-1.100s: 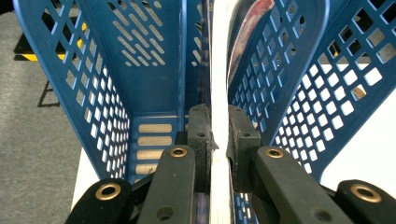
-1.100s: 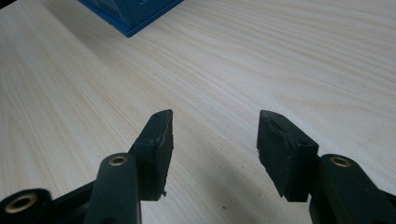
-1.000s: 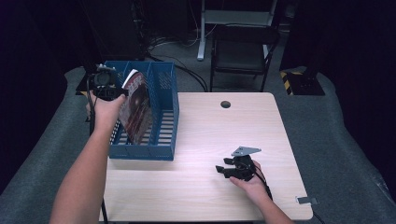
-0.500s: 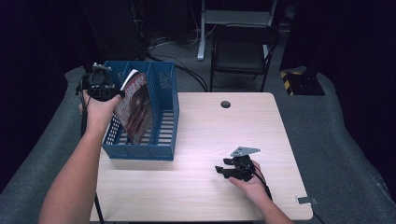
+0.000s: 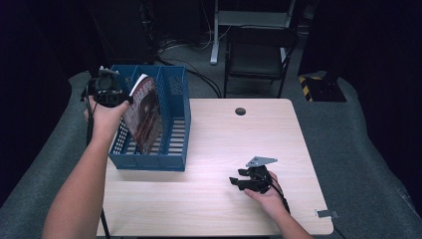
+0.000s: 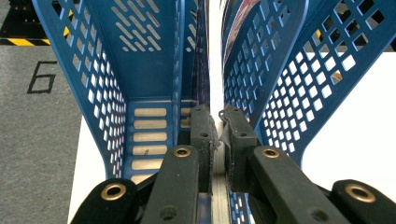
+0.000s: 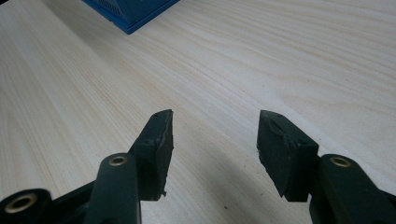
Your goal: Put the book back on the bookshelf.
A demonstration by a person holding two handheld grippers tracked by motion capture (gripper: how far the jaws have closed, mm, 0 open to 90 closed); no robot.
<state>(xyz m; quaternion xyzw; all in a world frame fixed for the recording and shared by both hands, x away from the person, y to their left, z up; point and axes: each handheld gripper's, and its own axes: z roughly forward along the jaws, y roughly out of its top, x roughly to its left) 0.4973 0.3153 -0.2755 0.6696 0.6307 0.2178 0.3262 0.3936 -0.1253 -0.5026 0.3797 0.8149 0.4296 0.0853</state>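
Left gripper [image 6: 218, 128] clamps magazine [image 5: 144, 112] (rack [image 5: 174, 144]).

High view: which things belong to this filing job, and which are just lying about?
In the job:
- red-covered magazine, tilted in the rack
- blue perforated plastic file rack
- left gripper, shut on the magazine's edge

Just about:
- right gripper, open above the pale wooden table
- black folding chair
- small grey tab at the table's corner
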